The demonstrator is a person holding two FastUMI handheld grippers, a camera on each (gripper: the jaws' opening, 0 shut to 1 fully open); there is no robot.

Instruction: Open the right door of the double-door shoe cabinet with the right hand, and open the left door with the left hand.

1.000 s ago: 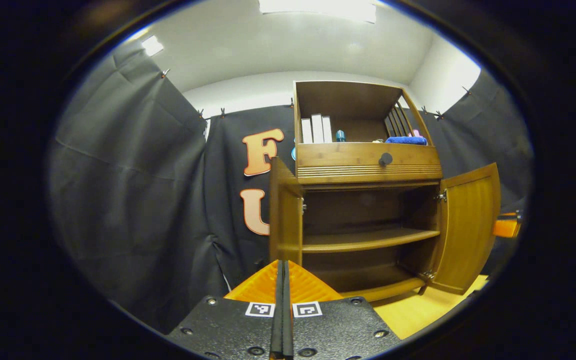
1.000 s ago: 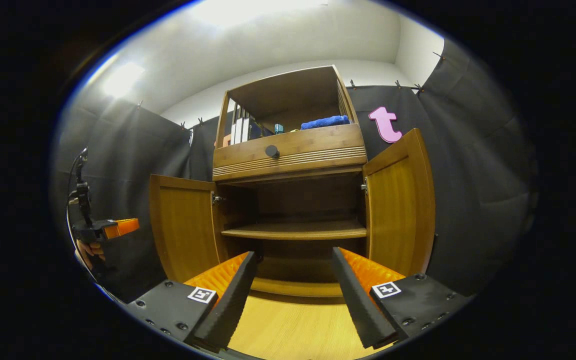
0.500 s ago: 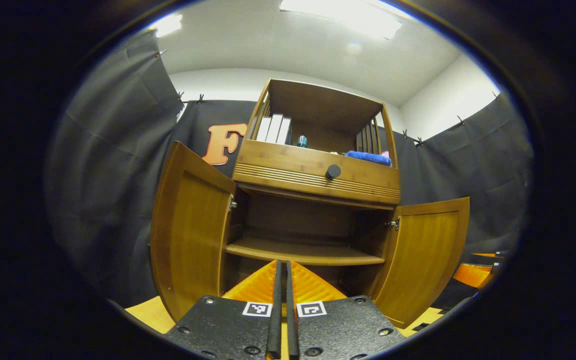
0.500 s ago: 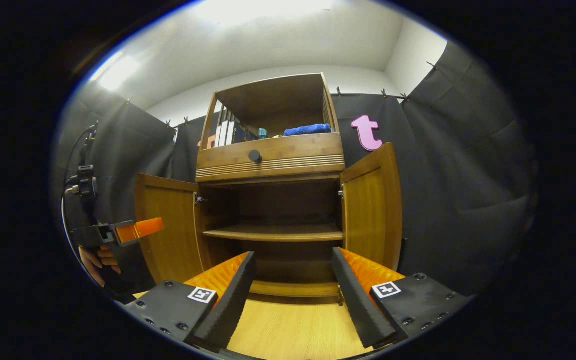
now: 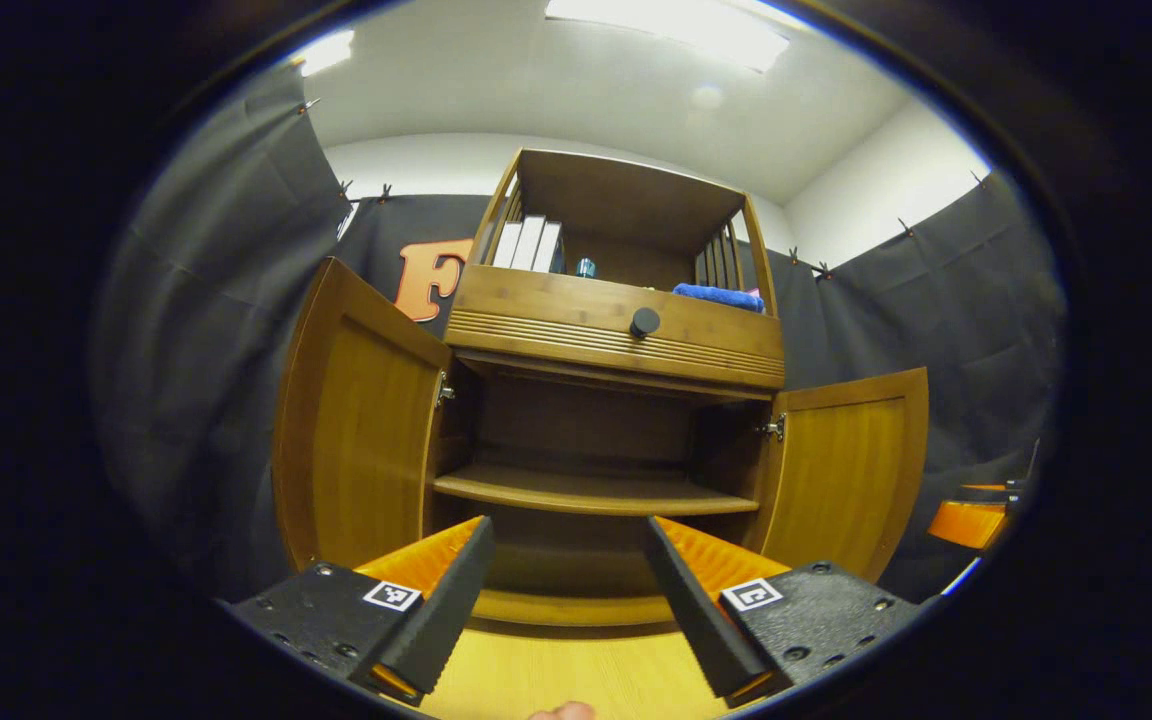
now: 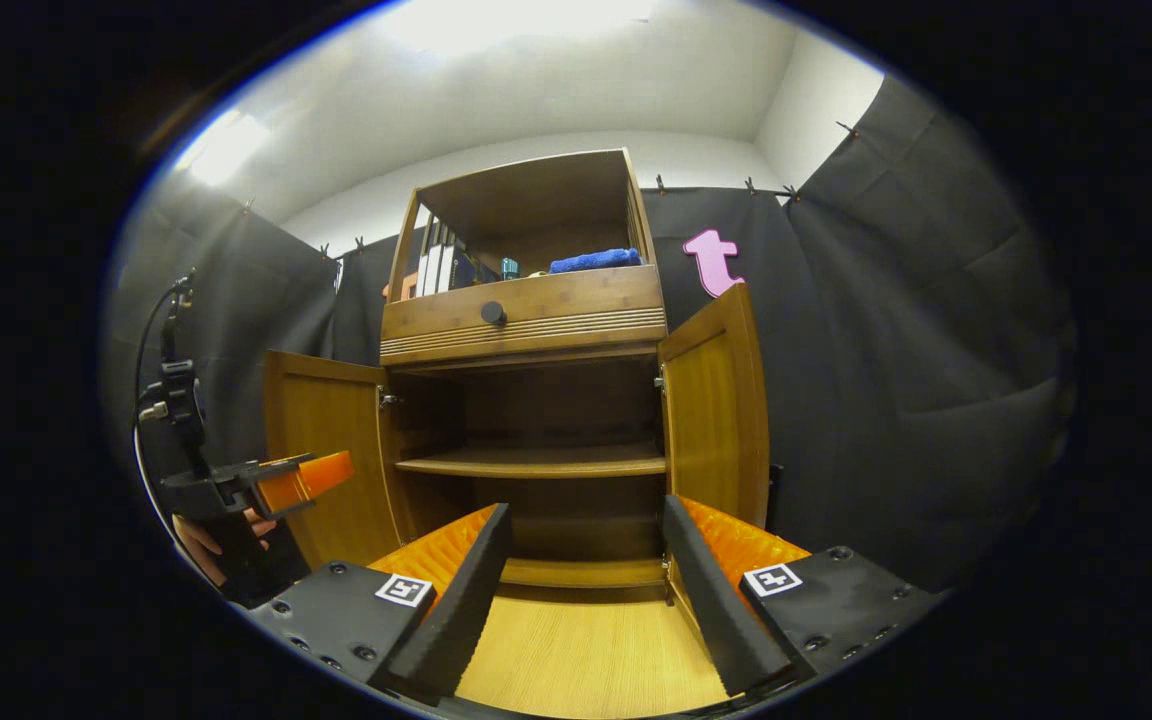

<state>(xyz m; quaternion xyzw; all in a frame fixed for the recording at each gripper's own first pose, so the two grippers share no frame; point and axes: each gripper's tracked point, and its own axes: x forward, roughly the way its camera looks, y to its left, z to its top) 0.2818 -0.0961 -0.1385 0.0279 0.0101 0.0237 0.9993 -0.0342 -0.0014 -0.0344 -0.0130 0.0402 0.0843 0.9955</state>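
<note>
My left gripper (image 5: 558, 590) now has its fingers spread wide with nothing between them; half a second ago they were pressed almost together. It sits back from the shoe cabinet (image 5: 616, 400), over the pale wooden floor (image 5: 556, 680), touching neither door. My right gripper (image 6: 584, 590) is spread apart and empty, just as it was in the earlier frames, also clear of the cabinet. In the right gripper view I can see the left gripper (image 6: 281, 480) off to the side, beside the left door, with the hand (image 6: 206, 535) holding it below.

Beyond the fingers, the left door (image 5: 361, 430) stands swung out wide and the right door (image 5: 846, 470) is swung out on the other side, so the lower compartment and its inner shelf (image 5: 591, 492) are exposed. Both doors look much as they did half a second ago.

Higher up is the drawer with its dark round knob (image 5: 644, 321), and on the open top shelf stand upright books (image 5: 528, 243) and a folded blue cloth (image 5: 718, 295).
</note>
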